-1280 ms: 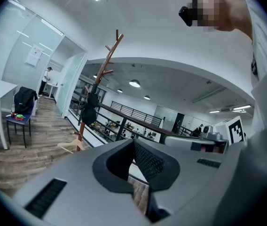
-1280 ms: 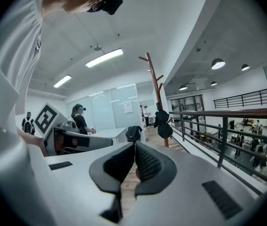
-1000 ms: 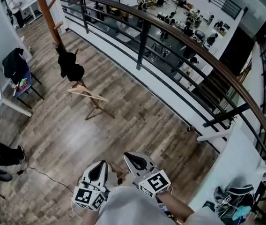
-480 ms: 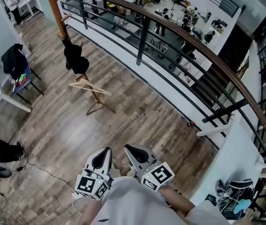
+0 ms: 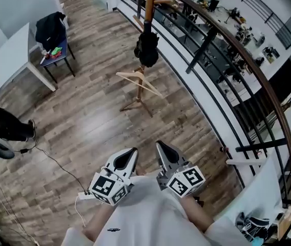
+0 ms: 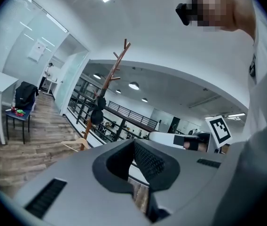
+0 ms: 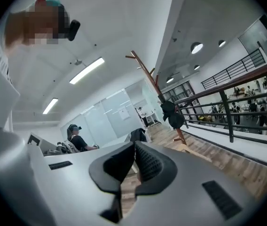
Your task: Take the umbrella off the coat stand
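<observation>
Hanging folded on coat stand beside railing: black umbrella, bunched, limp, well ahead of both grippers. Stand top cut off in head view; umbrella handle not discernible. Left gripper & right gripper jaws together, nothing between; chair w/ dark jacket at left.

The head view swings round, so the coat stand now sits at the top middle instead of the top left corner. The black umbrella on it now hangs straight ahead of the left gripper and right gripper. The chair moves in from the left edge, and more of the white table shows. The railing slides to the right.
</observation>
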### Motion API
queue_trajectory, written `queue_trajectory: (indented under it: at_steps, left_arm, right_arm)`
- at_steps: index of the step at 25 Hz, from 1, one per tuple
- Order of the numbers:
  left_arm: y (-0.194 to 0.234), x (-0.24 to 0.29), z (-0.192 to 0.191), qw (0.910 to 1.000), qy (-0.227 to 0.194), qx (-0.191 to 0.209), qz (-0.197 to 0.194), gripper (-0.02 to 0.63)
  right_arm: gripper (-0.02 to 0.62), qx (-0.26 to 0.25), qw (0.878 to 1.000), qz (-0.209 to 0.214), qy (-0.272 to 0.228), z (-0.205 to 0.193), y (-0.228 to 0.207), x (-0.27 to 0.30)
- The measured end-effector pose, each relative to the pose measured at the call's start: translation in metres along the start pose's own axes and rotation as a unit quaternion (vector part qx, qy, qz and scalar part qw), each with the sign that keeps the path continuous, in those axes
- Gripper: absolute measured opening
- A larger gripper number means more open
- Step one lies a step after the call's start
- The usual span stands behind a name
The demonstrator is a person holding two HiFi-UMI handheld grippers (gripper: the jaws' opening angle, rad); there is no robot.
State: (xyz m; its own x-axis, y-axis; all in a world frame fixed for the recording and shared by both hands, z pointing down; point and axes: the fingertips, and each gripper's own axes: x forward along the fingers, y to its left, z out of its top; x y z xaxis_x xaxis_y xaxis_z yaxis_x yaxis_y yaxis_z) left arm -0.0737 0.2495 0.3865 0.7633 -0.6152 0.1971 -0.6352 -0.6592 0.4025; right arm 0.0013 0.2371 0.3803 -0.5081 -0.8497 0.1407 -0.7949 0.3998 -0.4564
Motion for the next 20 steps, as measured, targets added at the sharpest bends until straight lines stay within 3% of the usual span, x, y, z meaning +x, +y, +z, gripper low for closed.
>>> queue_trajectory:
  at_steps: [8, 15, 20]
  left_arm:
    - [0.041, 0.012, 0.018, 0.9999, -0.001, -0.013, -0.011, 0.021]
    - [0.064, 0.066, 0.038, 0.9999, -0.005, -0.013, 0.005, 0.021]
    - [0.080, 0.129, 0.055, 0.9991, -0.003, -0.017, 0.040, 0.021]
  right_arm:
    - [0.035, 0.034, 0.999, 0.005, -0.029, 0.026, 0.006, 0.027]
    - [0.035, 0.016, 0.999, -0.010, -0.026, 0.054, -0.059, 0.064]
    - [0.035, -0.037, 0.999, -0.008, -0.021, 0.090, -0.118, 0.091]
